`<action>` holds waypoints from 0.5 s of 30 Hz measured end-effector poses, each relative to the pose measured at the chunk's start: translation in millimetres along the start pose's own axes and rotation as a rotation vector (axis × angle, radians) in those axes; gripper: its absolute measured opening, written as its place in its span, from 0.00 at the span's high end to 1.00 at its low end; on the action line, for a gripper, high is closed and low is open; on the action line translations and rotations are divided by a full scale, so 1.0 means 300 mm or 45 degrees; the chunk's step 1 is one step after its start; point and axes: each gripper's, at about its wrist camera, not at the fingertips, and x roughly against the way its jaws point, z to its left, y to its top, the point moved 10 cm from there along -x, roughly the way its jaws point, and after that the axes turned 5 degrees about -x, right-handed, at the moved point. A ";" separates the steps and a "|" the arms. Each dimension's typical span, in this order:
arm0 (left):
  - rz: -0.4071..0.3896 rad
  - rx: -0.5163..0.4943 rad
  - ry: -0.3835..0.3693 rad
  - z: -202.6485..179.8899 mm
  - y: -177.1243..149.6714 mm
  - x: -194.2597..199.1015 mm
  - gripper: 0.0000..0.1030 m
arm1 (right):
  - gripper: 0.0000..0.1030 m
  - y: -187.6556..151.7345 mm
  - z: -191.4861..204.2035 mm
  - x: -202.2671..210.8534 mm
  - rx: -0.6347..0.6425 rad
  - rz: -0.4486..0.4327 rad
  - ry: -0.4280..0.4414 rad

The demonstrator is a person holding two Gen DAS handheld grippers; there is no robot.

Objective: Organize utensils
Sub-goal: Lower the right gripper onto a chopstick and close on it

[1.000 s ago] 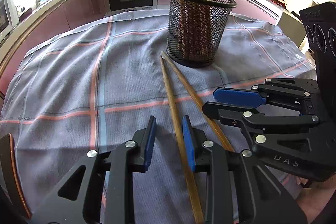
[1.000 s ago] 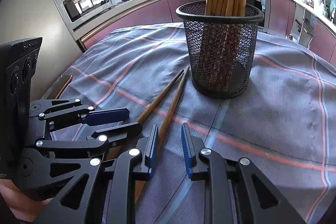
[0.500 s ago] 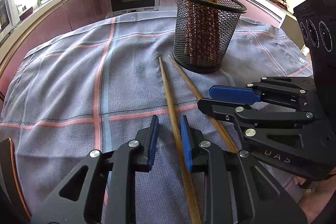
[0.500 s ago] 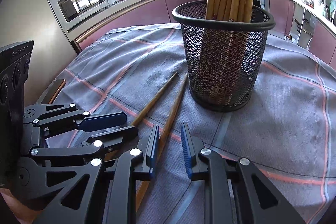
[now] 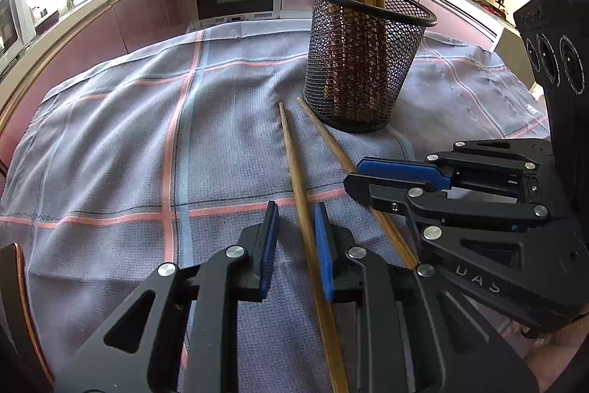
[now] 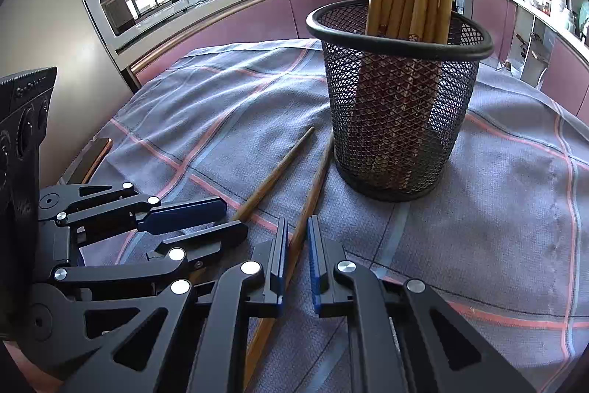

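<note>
Chopsticks (image 5: 298, 186) are my business: two lie loose on the checked cloth (image 5: 110, 135), side by side, their far tips almost at the foot of the mesh holder (image 5: 362, 61), where the rest stand upright. Each runs lengthwise from the holder back toward me, so each long axis passes straight between a pair of my jaws. My left gripper (image 5: 294, 245) straddles the left stick, jaws narrowed but with daylight showing on both sides, so not yet pressing. My right gripper (image 6: 296, 264) has just been closing around the right chopstick (image 6: 313, 194), and its pads look to be pinching the shaft, though the contact itself is hard to make out.
</note>
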 end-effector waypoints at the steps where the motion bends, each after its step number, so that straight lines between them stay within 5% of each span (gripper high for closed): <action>1: 0.000 0.002 0.002 0.001 0.001 -0.001 0.81 | 0.91 0.000 0.000 -0.001 -0.004 0.000 0.003; 15: 0.003 0.028 0.001 0.001 0.008 -0.006 0.87 | 0.92 0.005 -0.012 0.001 -0.027 -0.004 0.014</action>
